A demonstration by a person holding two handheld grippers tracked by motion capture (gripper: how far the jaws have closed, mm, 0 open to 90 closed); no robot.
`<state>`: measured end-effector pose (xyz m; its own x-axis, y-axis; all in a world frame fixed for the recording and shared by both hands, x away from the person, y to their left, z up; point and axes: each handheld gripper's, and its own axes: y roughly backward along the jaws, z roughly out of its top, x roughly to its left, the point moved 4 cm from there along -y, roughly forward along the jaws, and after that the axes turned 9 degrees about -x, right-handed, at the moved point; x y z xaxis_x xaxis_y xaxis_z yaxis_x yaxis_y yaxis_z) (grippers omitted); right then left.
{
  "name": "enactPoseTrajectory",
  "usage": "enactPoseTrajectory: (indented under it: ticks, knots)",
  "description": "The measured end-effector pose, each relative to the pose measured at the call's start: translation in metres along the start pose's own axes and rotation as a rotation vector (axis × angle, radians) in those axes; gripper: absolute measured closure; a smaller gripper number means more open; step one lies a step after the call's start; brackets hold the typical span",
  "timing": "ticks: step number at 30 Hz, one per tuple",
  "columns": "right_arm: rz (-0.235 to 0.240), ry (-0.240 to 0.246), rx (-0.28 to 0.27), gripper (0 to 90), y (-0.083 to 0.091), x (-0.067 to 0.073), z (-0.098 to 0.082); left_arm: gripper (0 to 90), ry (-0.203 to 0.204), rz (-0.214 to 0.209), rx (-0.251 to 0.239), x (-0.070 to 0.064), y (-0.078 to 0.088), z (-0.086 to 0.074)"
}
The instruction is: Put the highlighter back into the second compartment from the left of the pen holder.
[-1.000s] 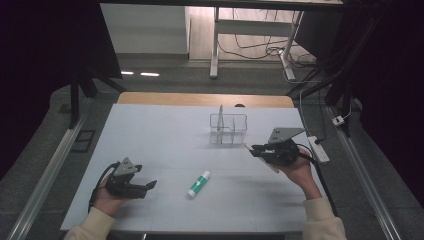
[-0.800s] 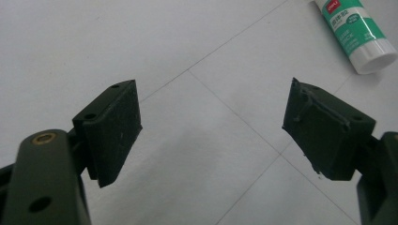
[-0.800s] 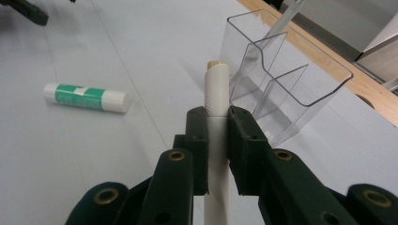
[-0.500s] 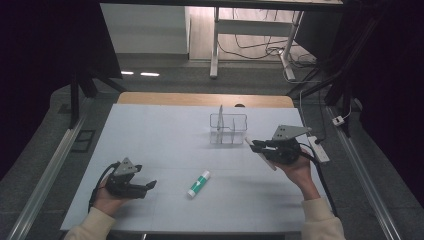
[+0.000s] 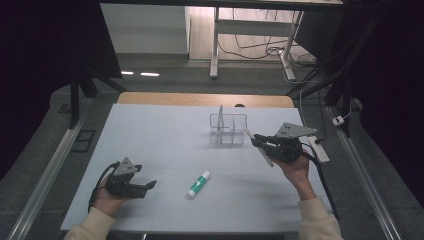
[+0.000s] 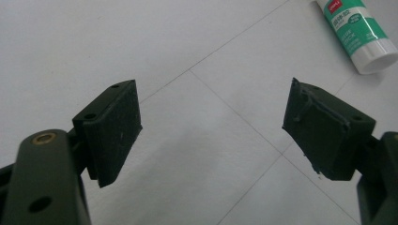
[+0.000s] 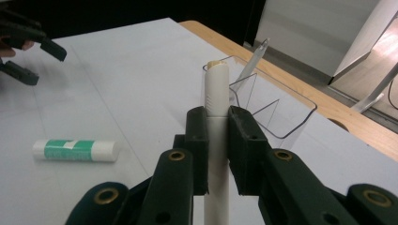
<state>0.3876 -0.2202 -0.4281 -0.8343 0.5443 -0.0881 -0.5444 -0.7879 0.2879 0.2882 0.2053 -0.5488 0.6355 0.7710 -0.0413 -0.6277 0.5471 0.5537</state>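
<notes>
Right of centre in the high view, the right gripper (image 5: 256, 141), clamped on a white marker (image 5: 262, 151), has swung its tip nearer the clear organizer (image 5: 228, 129), ready to drop it in, while the left gripper (image 5: 148, 185) waits agape near the glue stick (image 5: 198, 183).

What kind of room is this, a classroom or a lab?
Probably a lab or workshop set up for recording, not a classroom. A white table holds just a glue stick and a clear plastic organizer, a person works with a hand-held gripper, and loose cables lie on the floor behind.

Clear glossy plastic organizer (image 7: 272, 110), smooth white plastic marker (image 7: 216, 93), matt pale table (image 5: 165, 135) with wooden edge.
</notes>
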Motion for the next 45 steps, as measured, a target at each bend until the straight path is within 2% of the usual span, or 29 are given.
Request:
enactPoseTrajectory:
  ticks: [6,12,20,25,41,45]
  knots:
    - [-0.031,-0.015,-0.035,78.4,0.001,-0.002,0.003,19.5,0.002,0.000,0.001,0.000,0.000,0.000]
    - [-0.054,-0.064,-0.084,78.4,-0.007,-0.005,0.009,19.5,0.004,0.003,-0.001,0.000,0.000,0.000]
    - [-0.068,-0.071,-0.097,78.4,-0.016,-0.009,0.009,19.5,0.002,0.002,0.000,0.000,0.000,0.000]
    - [-0.063,-0.081,-0.100,78.4,-0.023,-0.008,0.008,19.5,0.001,0.002,0.000,0.000,0.000,0.000]
    - [-0.053,-0.064,-0.128,78.4,-0.036,-0.009,0.017,19.5,0.000,0.006,-0.006,0.000,0.001,0.000]
    - [-0.046,-0.069,-0.151,78.4,-0.040,-0.011,0.022,19.6,-0.002,0.006,-0.007,-0.001,0.001,0.001]
